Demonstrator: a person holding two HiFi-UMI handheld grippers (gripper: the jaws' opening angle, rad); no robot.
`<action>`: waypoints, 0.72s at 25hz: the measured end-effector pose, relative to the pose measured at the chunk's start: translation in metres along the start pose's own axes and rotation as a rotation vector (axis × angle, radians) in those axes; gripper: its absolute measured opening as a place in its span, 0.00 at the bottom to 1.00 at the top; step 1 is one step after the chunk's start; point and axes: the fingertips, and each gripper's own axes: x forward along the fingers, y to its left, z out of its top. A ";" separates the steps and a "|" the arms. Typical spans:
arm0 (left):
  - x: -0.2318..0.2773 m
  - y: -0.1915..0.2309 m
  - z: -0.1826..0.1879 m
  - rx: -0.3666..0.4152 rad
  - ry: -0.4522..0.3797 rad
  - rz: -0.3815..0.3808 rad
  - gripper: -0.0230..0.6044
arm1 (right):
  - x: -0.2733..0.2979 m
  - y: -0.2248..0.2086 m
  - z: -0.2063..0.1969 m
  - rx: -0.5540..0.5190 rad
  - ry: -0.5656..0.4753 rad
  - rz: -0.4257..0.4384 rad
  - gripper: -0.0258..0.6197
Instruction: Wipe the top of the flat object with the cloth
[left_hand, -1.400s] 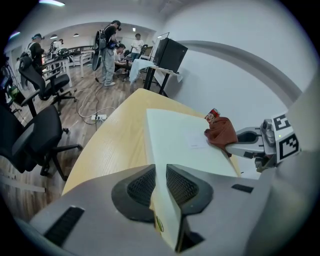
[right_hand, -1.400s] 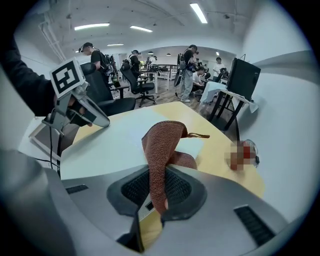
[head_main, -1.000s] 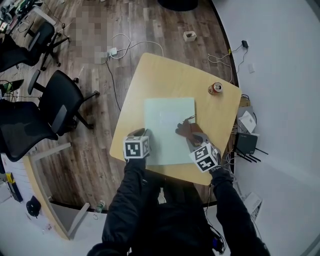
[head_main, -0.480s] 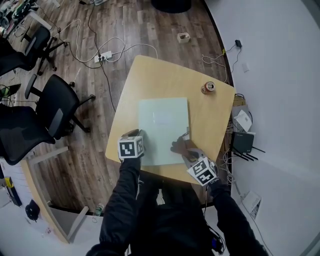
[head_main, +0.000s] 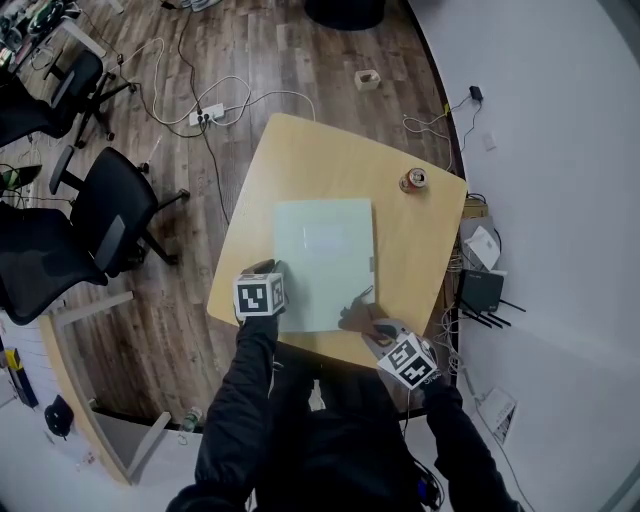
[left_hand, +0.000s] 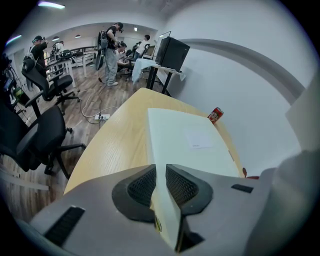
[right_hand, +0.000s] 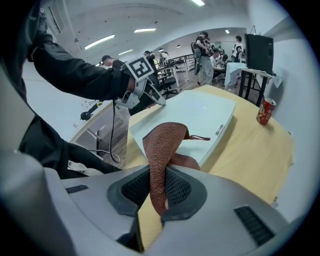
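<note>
A pale, flat rectangular object (head_main: 322, 260) lies on the light wooden table (head_main: 320, 160). My left gripper (head_main: 264, 285) is shut on its near left edge; in the left gripper view the edge (left_hand: 167, 210) runs between the jaws of the left gripper (left_hand: 161, 187). My right gripper (head_main: 382, 332) is at the object's near right corner, shut on a brown cloth (right_hand: 165, 150). The cloth stands up out of the right gripper (right_hand: 161, 192), with its free end hanging over the object's near corner (right_hand: 200, 115). In the head view the cloth (head_main: 368, 322) is a small dark patch.
A red drink can (head_main: 412, 180) stands on the table's far right corner, also in the left gripper view as the can (left_hand: 215, 114). Black office chairs (head_main: 110, 210) and floor cables (head_main: 215, 105) lie to the left. A black device (head_main: 482, 290) sits on the floor by the right wall.
My right gripper has drawn the cloth back across the flat object towards me, from its middle right to its near right corner. The left gripper has kept its hold.
</note>
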 end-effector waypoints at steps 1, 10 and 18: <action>0.000 0.000 0.000 0.000 0.001 -0.001 0.17 | -0.005 -0.002 0.010 0.009 -0.021 -0.001 0.15; -0.002 -0.001 0.000 -0.005 0.017 -0.038 0.17 | -0.018 -0.077 0.142 -0.016 -0.219 -0.109 0.15; -0.003 0.000 0.001 0.002 0.029 -0.076 0.17 | 0.027 -0.130 0.217 0.020 -0.248 -0.202 0.15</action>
